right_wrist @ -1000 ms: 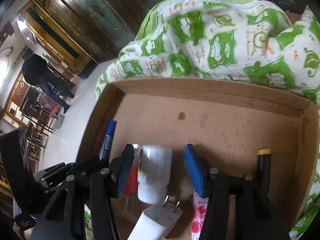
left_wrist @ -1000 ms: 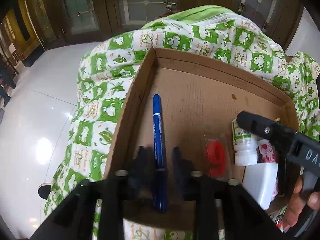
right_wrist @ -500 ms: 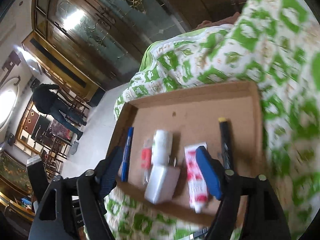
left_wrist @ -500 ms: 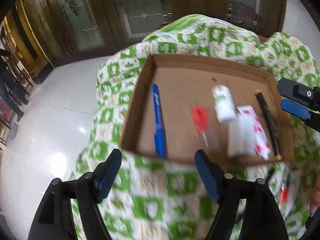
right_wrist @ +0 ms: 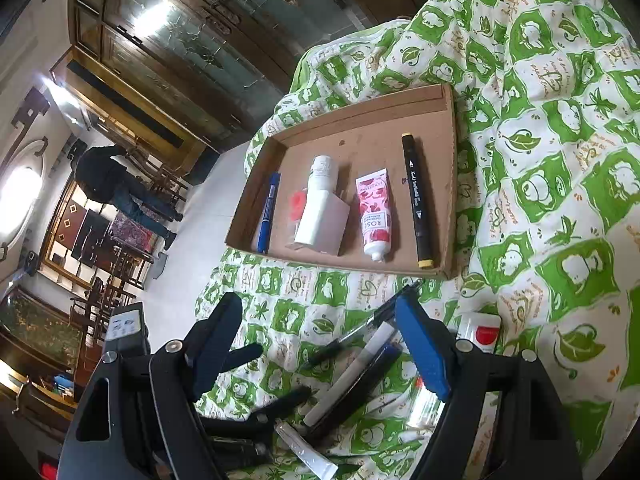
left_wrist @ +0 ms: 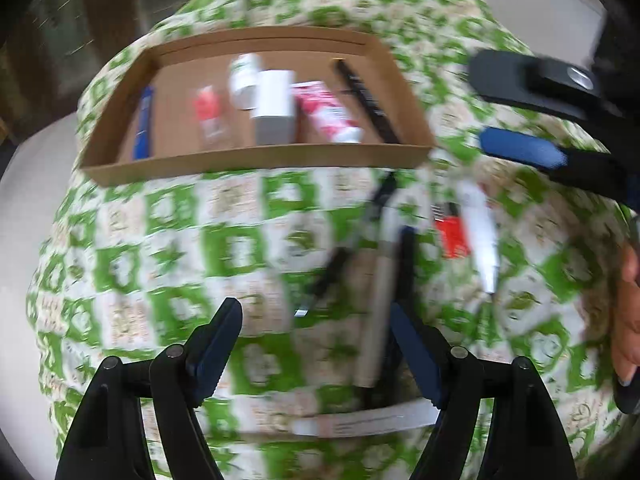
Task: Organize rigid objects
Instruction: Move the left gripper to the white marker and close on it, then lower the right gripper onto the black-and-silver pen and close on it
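Between picks: my right gripper (right_wrist: 320, 344) is released and empty, left gripper (left_wrist: 316, 344) closing on nothing, next grabbing a near pen (right_wrist: 352, 364) for the far cardboard tray (right_wrist: 450, 184).

The whole left wrist view is smeared by motion: the print on the green-and-white cloth (left_wrist: 168, 240) and the pens (left_wrist: 380, 280) lying on it have no readable detail. A hand (left_wrist: 626, 316) is cut off by that view's right edge. In the right wrist view, the red item (right_wrist: 297, 206) in the cardboard tray (right_wrist: 450, 184) is half hidden behind the white box (right_wrist: 322, 224). The red-labelled item (right_wrist: 482, 332) is partly covered by the right gripper (right_wrist: 316, 344).
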A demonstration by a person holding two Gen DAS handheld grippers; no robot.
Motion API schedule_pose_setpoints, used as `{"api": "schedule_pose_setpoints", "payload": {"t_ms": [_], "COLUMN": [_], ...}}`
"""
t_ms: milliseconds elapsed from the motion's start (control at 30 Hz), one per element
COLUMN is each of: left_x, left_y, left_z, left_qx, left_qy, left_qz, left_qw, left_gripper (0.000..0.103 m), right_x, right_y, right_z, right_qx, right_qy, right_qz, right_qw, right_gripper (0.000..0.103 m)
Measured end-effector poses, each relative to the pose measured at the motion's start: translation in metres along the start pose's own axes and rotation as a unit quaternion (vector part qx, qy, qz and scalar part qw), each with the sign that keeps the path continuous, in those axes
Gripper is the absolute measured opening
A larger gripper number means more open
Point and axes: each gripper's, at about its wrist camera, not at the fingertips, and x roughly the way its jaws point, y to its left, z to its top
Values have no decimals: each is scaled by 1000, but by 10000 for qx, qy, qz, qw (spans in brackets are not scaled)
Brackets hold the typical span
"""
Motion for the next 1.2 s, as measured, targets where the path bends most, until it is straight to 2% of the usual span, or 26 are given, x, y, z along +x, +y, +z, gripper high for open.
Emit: {"api": "schedule_pose_setpoints", "payload": {"t_ms": [33, 100, 133, 233, 400, 500, 633, 667, 767, 900, 967, 1033, 1100, 1200], "left_x": [3, 15, 22, 31, 40, 38, 30, 25, 17, 4, 2, 2, 1, 7], "left_y": [-6, -12, -13, -17, -32, -31, -8, 3, 32, 76, 91, 95, 95, 92], "left_z": [0, -1, -2, -2, -2, -1, -2, -7, -21, -34, -37, -38, -41, -41], "left_qx": [70, 80, 49, -84, 138, 48, 96, 58, -265, -1122, -1498, -1616, -1576, -1658], "left_qy": [54, 292, 428, 495, 559, 455, 481, 520, 693, 705, 640, 585, 571, 569], "left_qz": [-5, 31, 27, -178, 75, 131, 232, 239, 175, 79, 40, 32, 107, 93], "left_qw": [10000, 9995, 9991, 9986, 9983, 9989, 9985, 9983, 9971, 9912, 9866, 9851, 9858, 9845], "left_gripper": [60, 43, 41, 41, 40, 21, 17, 17, 15, 14, 14, 15, 16, 17], "right_x": [0, -4, -5, -4, 1, 4, 11, 14, 26, 52, 66, 73, 79, 97], "right_y": [-2, -6, -8, -11, -12, -12, -7, -5, -4, -7, -4, 7, 33, 71], "right_z": [0, -2, -3, -2, 0, -1, -2, -3, -8, -12, -12, -10, -7, -13], "right_qx": [13, 94, 148, 158, 210, 178, 27, -12, -2, 496, 673, 460, -373, -1832], "right_qy": [-29, -95, -126, -158, -129, -98, 61, 130, 391, 883, 1076, 1087, 1056, 1379], "right_qz": [-47, -97, -108, -138, -155, -174, -173, -183, -103, 234, 274, 144, -117, -449], "right_qw": [10000, 9999, 9998, 9997, 9996, 9996, 9998, 9997, 9992, 9946, 9915, 9929, 9936, 9723], "right_gripper": [78, 78, 78, 78, 78, 78, 78, 75, 54, 45, 43, 43, 43, 44]}}
